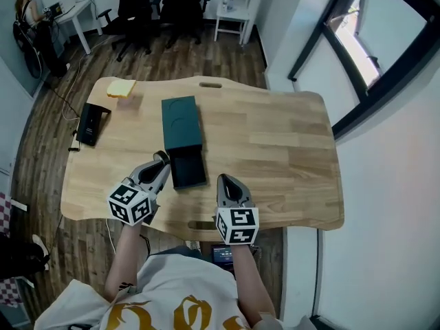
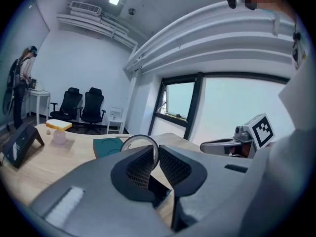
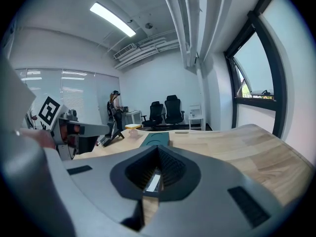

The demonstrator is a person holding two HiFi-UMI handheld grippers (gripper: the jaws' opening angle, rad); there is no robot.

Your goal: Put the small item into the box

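A dark green box [image 1: 181,121] lies in the middle of the wooden table [image 1: 289,136], its open lower part [image 1: 188,170] toward me. My left gripper [image 1: 163,157] hovers at the left edge of that open part. In the left gripper view the left gripper [image 2: 155,150] is shut on a thin silvery ring [image 2: 140,139], which stands up above the fingertips, with the box [image 2: 109,146] beyond. My right gripper [image 1: 226,180] is shut and holds nothing, just right of the box's near end. The right gripper view shows the right gripper [image 3: 158,150] and the box [image 3: 155,139] ahead.
A yellow sponge [image 1: 121,88], a small pink object [image 1: 129,102] and a black device [image 1: 92,124] sit at the table's far left. Black office chairs [image 1: 137,2] and a white side table [image 1: 232,9] stand behind. A window wall [image 1: 357,53] runs along the right.
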